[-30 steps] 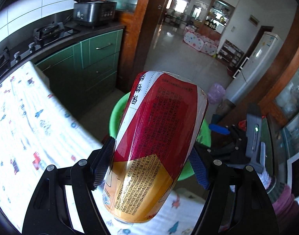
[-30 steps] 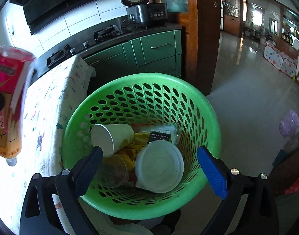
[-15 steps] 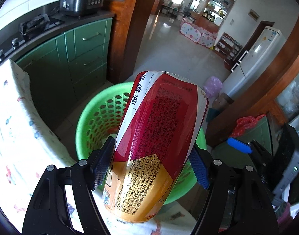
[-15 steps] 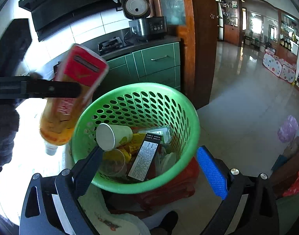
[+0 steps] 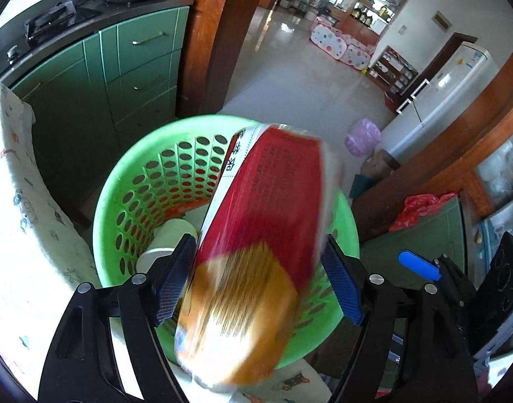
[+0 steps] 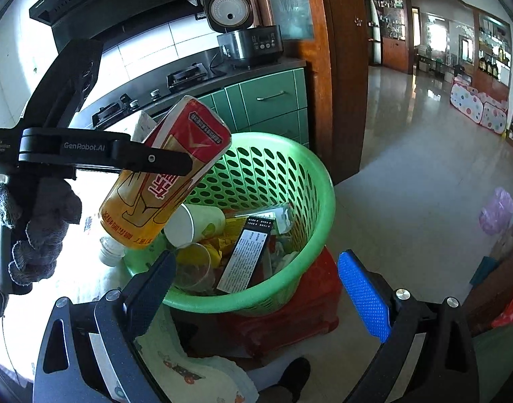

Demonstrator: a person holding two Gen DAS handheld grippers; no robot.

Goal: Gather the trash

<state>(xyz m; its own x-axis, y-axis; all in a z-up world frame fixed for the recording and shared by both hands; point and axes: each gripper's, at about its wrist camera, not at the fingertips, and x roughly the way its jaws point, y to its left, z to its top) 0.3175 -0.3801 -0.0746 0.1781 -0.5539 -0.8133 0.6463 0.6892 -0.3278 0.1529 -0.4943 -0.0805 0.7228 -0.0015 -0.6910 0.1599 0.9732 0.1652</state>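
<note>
A red and gold drink bottle (image 5: 256, 241) sits between the fingers of my left gripper (image 5: 256, 282), blurred with motion, cap end down, over the near rim of the green perforated basket (image 5: 122, 208). The left fingers stand slightly apart from the bottle. In the right wrist view the bottle (image 6: 169, 174) tilts over the basket's (image 6: 310, 181) left rim, with the left gripper (image 6: 175, 164) across it. The basket holds a paper cup (image 6: 189, 225), a clear cup (image 6: 196, 265), a dark box (image 6: 246, 252) and wrappers. My right gripper (image 6: 256, 285) is open and empty in front of the basket.
The basket sits on a red stool (image 6: 300, 315) beside a table with a patterned cloth (image 5: 18, 235). Green kitchen cabinets (image 6: 266, 104) with a stove and rice cooker (image 6: 246, 27) stand behind. A wooden door frame (image 6: 337, 67) and open tiled floor (image 6: 424, 154) lie to the right.
The left gripper carried the bottle further over the basket and its fingers have widened. The bottle is now blurred and slipping downward. The right gripper pulled back a little from the basket.
</note>
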